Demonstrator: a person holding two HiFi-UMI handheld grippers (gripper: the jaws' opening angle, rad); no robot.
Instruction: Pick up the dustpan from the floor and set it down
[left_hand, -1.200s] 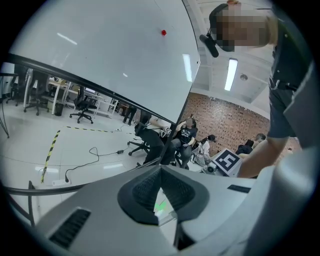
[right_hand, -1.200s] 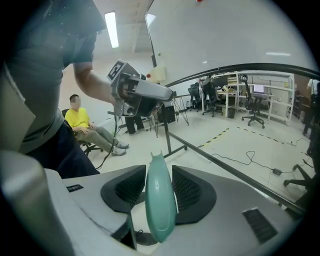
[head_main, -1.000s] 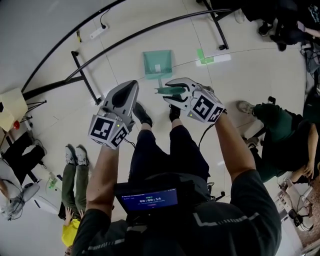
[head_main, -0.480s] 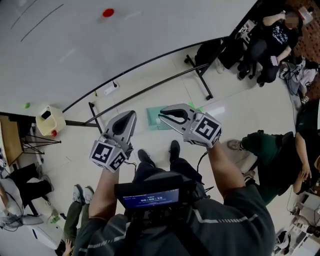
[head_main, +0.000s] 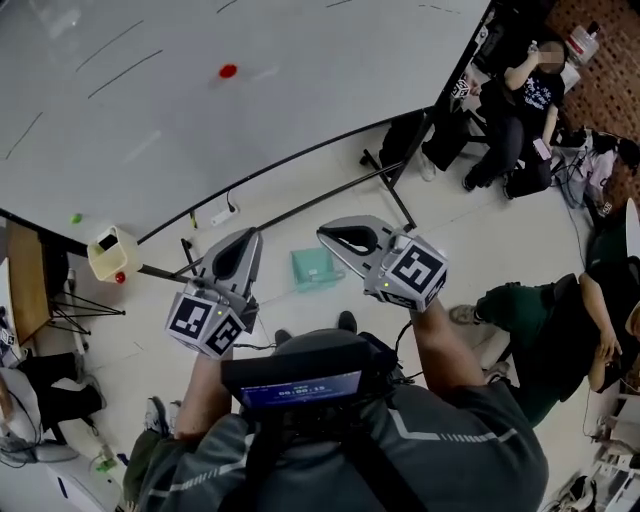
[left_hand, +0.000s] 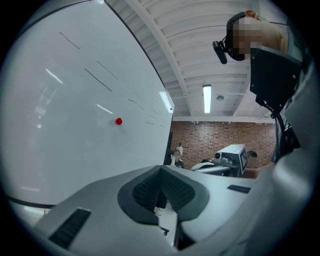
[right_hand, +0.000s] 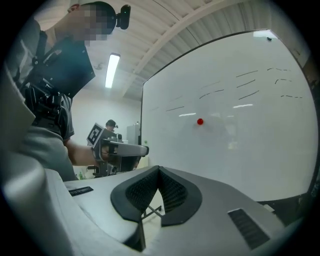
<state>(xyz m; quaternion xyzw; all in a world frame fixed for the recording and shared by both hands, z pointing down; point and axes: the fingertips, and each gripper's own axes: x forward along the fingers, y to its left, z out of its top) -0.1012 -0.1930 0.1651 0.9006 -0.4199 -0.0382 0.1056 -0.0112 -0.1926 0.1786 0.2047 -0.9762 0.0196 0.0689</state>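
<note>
The green dustpan (head_main: 315, 268) lies flat on the pale floor, far below and between my two grippers in the head view. My left gripper (head_main: 247, 238) is held up level in front of the whiteboard; its jaws meet at the tips (left_hand: 161, 170) with nothing between them. My right gripper (head_main: 328, 236) is raised alongside it, also pointing at the board, and its ribbed pads (right_hand: 159, 170) are pressed together and empty. Neither gripper touches the dustpan. Each gripper shows in the other's view: the right gripper (left_hand: 231, 156) and the left gripper (right_hand: 120, 149).
A large whiteboard (head_main: 200, 100) with a red magnet (head_main: 228, 71) stands ahead on black legs (head_main: 395, 190). A power strip (head_main: 224, 215) lies under it. A pale bin (head_main: 110, 255) is at the left. People sit at the right (head_main: 520, 90) (head_main: 545, 320).
Both grippers have risen well above the floor, away from the dustpan. The right gripper had the green handle between its jaws; now the jaws are closed and empty.
</note>
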